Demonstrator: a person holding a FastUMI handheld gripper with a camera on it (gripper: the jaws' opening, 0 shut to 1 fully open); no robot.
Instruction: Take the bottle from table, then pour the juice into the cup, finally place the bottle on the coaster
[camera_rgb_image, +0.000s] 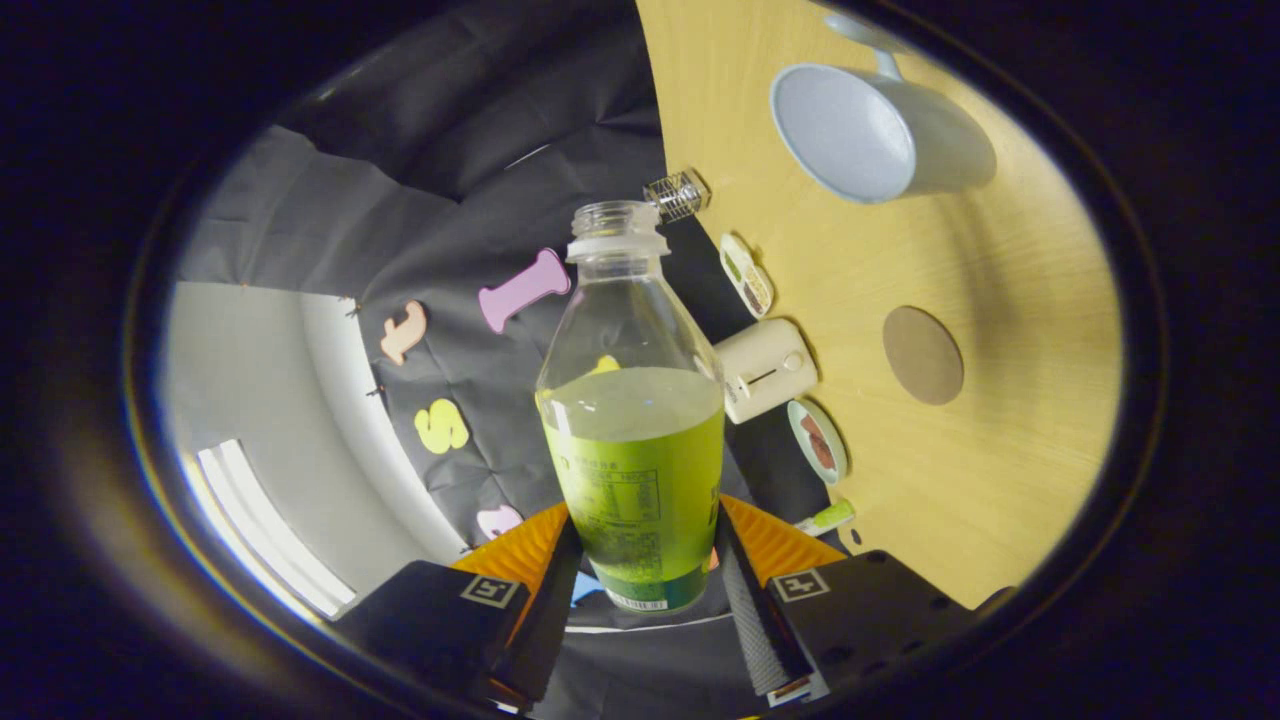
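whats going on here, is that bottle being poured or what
A person's handheld gripper is shut on an uncapped bottle of green juice, both fingers pressing its lower sides. The view is rolled sideways, so the bottle seems tipped toward the cup on the wooden table. No juice is at the bottle's mouth, and the cup looks empty. The round coaster lies bare.

Clear glossy plastic bottle (632, 400), wood-grain table (1000, 300)

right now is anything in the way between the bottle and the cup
Nothing visible. The tongs are shut on the bottle, open-necked and tilted. Between its mouth and the cup lies bare table. The coaster and the small items along the table edge sit off that line.
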